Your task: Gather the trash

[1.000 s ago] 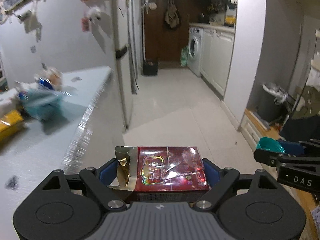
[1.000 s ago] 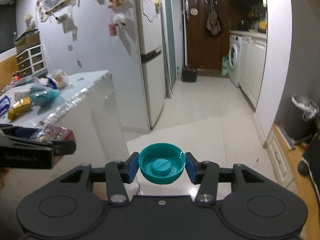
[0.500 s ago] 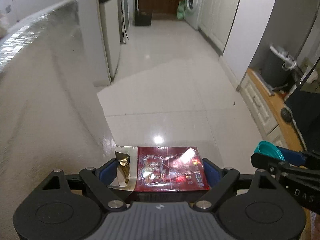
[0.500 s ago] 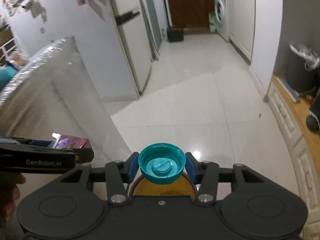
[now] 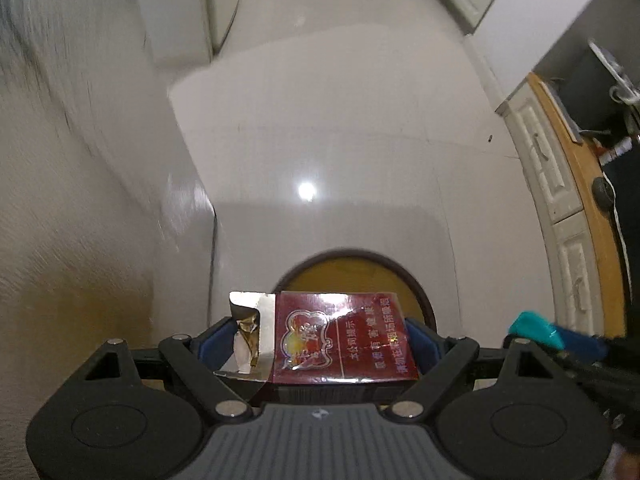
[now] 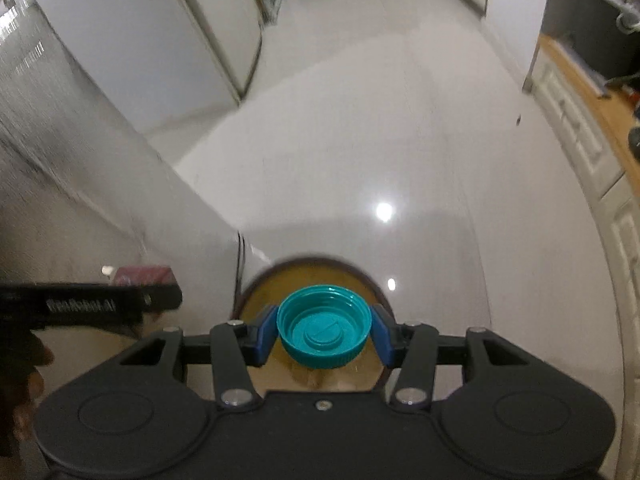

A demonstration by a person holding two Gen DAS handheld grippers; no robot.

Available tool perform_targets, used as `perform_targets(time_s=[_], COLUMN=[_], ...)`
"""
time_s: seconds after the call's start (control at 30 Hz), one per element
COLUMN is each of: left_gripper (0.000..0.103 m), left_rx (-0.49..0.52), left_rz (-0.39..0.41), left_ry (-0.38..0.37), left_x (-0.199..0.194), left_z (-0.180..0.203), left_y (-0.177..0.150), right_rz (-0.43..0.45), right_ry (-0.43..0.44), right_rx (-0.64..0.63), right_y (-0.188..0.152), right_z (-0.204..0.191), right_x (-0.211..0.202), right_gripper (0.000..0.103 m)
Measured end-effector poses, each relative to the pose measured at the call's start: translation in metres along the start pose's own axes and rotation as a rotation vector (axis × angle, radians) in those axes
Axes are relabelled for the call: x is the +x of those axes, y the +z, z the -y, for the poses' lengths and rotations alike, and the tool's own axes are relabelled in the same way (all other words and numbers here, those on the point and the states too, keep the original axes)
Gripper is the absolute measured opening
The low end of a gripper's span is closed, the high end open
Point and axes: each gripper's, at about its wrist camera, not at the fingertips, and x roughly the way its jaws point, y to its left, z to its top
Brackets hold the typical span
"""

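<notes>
My left gripper point(image 5: 316, 336) is shut on a dark red cigarette pack point(image 5: 340, 340) whose foil lid flap hangs open on the left. My right gripper point(image 6: 324, 334) is shut on a teal plastic bottle cap point(image 6: 323, 332), held hollow side up. Both point steeply down over a round bin with a dark rim and yellow-brown inside point(image 5: 352, 276), which shows just past the held things. The same bin point(image 6: 264, 304) sits under the cap in the right wrist view. The left gripper with the red pack point(image 6: 142, 274) shows at the left there; the teal cap point(image 5: 534, 330) shows at the right of the left wrist view.
A glossy white tiled floor point(image 5: 320, 120) stretches ahead. A silvery counter side point(image 6: 80, 160) rises on the left, with a white fridge point(image 6: 216, 24) beyond it. A white cabinet with a wooden top point(image 5: 560, 184) and dark clutter stands on the right.
Both grippers have dropped and tipped downward from looking along the kitchen to looking at the floor. The round bin has come into view under them. Each grip is unchanged.
</notes>
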Motion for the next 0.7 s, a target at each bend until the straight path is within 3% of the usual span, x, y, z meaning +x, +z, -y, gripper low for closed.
perform_targets(time_s=[0.2, 0.4, 0.5, 0.7], left_gripper=[0.088, 0.088, 0.088, 0.088], left_rx=[-0.019, -0.02, -0.025, -0.032], left_rz=[-0.061, -0.067, -0.047, -0.024], left_ry=[0.014, -0.014, -0.048, -0.121], left_x=[0.033, 0.051, 0.054, 0.056], left_z=[-0.018, -0.019, -0.014, -0.006], left_y=[-0.003, -0.003, -0.002, 0.001], right_rz=[-0.089, -0.152, -0.181, -0.249], right_ry=[0.001, -0.01, -0.015, -0.002], right_rx=[-0.039, -0.113, -0.155, -0.211], right_y=[-0.007, -0.014, -0.018, -0.026], right_z=[-0.002, -0.007, -0.01, -0.01], right_x=[0.039, 0.063, 0.07, 0.076], right_gripper=[0.05, 0.052, 0.066, 0.083])
